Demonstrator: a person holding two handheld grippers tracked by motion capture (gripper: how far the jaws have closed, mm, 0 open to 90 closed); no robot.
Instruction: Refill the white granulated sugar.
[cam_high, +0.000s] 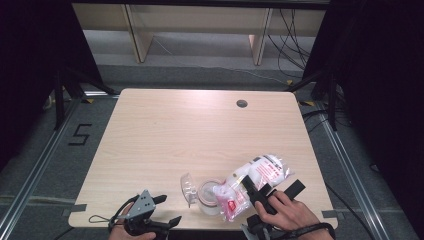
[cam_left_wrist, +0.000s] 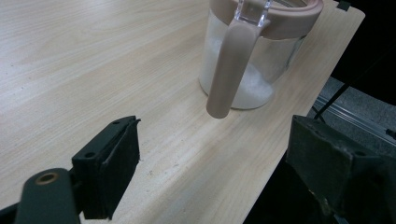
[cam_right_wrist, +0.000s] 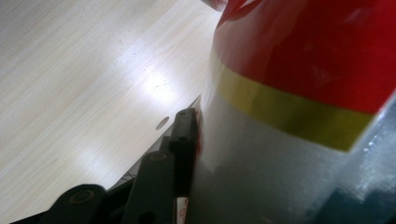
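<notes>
A light wooden surface (cam_high: 200, 130) seen from above. Near its front edge, at about 5 o'clock, stands a clear jar (cam_high: 209, 196) with a pink rim, part-filled with white granules; its clear hinged lid (cam_high: 188, 188) hangs open at the jar's 9 o'clock. A plastic bag (cam_high: 255, 177) of white granules, printed red and white, lies tilted over the jar. Its long axis runs from 2 o'clock down to 8 o'clock, with the lower end pointing at the jar mouth.

The right hand-held gripper (cam_high: 260, 192) has its jaws closed partway on the bag's middle; in the right gripper view one black jaw presses flat against the film. The left hand-held gripper (cam_high: 165, 210) waits at 7 o'clock, jaws wide apart and empty, aimed at the jar.

Risks: the slack bag could sag or slip in the grip and spill granules beside the rim. The bag's weight could also tip the unsteadied jar.
</notes>
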